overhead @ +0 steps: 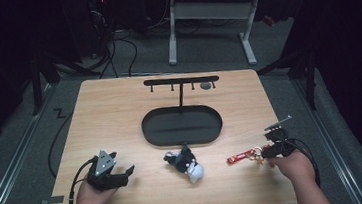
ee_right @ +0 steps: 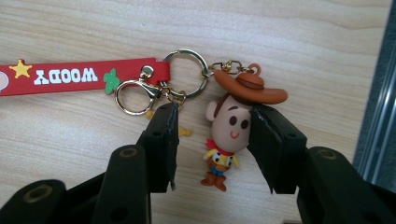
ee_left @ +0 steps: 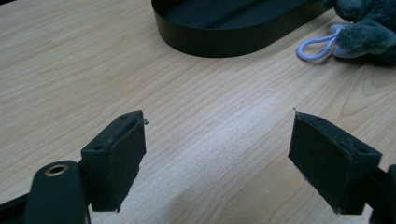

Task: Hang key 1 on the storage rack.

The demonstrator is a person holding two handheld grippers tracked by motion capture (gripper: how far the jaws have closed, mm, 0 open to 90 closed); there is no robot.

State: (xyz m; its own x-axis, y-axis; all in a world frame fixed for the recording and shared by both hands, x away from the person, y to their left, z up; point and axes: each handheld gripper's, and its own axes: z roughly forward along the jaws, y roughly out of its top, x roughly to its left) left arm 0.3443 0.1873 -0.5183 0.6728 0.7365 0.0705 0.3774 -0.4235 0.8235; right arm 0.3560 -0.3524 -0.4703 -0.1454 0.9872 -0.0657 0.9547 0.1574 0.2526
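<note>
Nearest the high camera, two hands come in over the near edge of the wooden table (overhead: 119, 108), each holding a gripper. At the left, the left gripper (overhead: 125, 173) sits low on the wood with a grey three-cornered plate on top; in the left gripper view its jaws stand wide apart over bare wood, holding nothing.

Further right, a plush toy (overhead: 186, 163), dark grey with white parts, lies just in front of the black oval tray (overhead: 181, 125). From the left gripper's camera the toy's fuzzy grey body (ee_left: 369, 25) and a pale looped cord (ee_left: 317, 46) lie beside the tray's low wall (ee_left: 224, 42). The tray sits at the table's centre, and its dark floor looks bare. A thin post rises from its far side to a black crossbar (overhead: 181, 81) with small pegs beneath; a small grey thing hangs or rests near its right end, too small to make out.

At the right, a red strap keychain (overhead: 240, 156) lies flat, lettered WOODY (ee_right: 65, 76) in the right gripper view, with gold rings (ee_right: 184, 70) and a clasp joining it to a cowboy figure (ee_right: 231, 135) in a brown hat. The right gripper (ee_right: 212, 140) has its jaws partly open on either side of the figure's head, one pad touching or nearly touching the head's side; whether it presses is unclear.
</note>
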